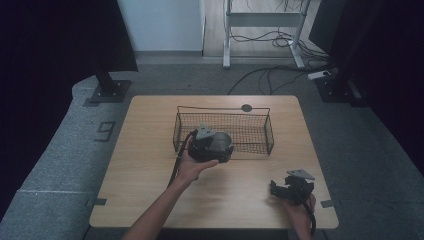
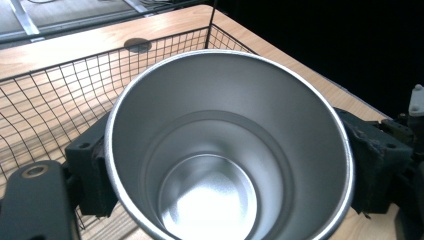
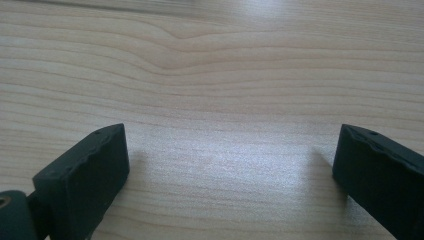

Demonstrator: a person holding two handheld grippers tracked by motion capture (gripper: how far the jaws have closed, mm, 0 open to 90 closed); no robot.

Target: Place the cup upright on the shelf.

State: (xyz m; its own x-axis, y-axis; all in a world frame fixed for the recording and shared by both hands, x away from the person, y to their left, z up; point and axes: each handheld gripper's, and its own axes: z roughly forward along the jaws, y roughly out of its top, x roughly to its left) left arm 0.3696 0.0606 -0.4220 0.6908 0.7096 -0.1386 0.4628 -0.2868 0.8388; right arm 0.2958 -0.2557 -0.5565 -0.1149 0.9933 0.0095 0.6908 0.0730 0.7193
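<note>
A silver metal cup (image 1: 223,140) is empty, its mouth facing the camera in the left gripper view (image 2: 225,165). My left gripper (image 1: 216,146) is shut on it, a black pad (image 2: 87,170) pressing each side of the wall. The cup hangs at the near-left part of a black wire basket (image 1: 222,109), whose mesh (image 2: 50,100) shows behind it. Whether the cup rests on anything I cannot tell. My right gripper (image 1: 276,188) sits low at the table's front right. It is open (image 3: 230,170), with bare wood between its fingers (image 3: 85,175).
The wooden table (image 1: 150,165) carries the basket at its middle back. A dark round disc (image 1: 246,107) lies behind the basket's far rim. Black stands and cables are on the floor beyond the table.
</note>
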